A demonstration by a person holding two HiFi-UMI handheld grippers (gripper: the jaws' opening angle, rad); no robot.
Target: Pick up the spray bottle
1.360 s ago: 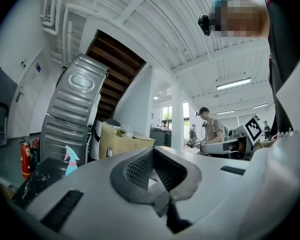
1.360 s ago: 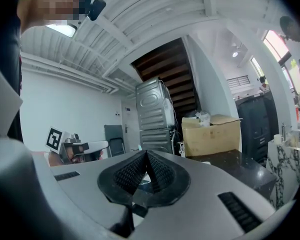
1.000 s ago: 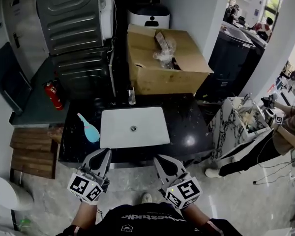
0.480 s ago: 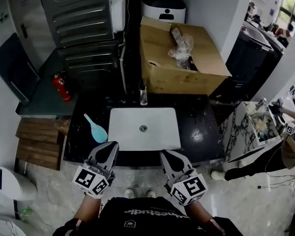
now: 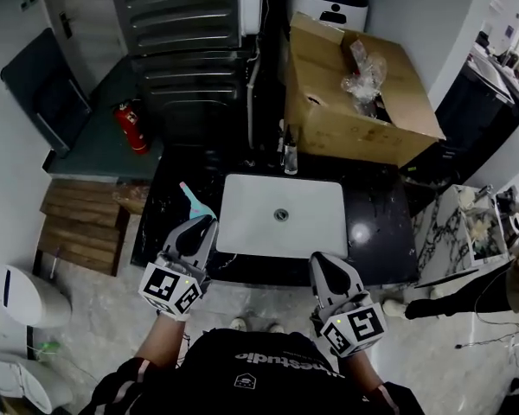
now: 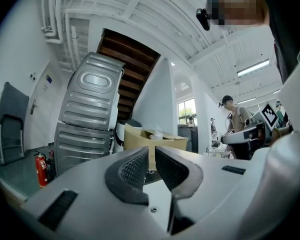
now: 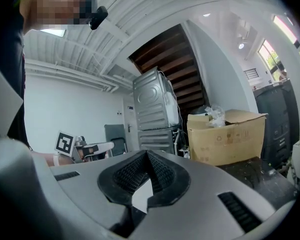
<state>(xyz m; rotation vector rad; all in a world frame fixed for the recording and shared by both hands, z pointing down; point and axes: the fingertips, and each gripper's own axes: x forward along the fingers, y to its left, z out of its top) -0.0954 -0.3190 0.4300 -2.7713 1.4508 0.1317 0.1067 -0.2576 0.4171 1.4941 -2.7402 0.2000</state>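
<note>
The spray bottle (image 5: 194,201) is light blue and lies on the black counter (image 5: 376,232), just left of the white sink (image 5: 242,232). My left gripper (image 5: 204,224) points level at the counter's front edge, its tips right beside the bottle's near end. Its jaws are opening, with a thin slit between the pads (image 6: 135,168) and nothing in it. My right gripper (image 5: 320,263) hovers before the counter's front edge, below the sink's right side, shut and empty. Neither gripper view shows the bottle: left gripper (image 6: 151,151), right gripper (image 7: 147,156).
A small clear bottle (image 5: 291,158) stands behind the sink. A big open cardboard box (image 5: 346,111) sits at the back right. Grey appliances (image 5: 190,50), a red fire extinguisher (image 5: 130,128) and wooden steps (image 5: 82,227) are on the left. People stand at the far right.
Both grippers have moved forward to the counter's front edge. The left one has drawn close to the blue bottle, and the sink and counter sit nearer in the head view.
</note>
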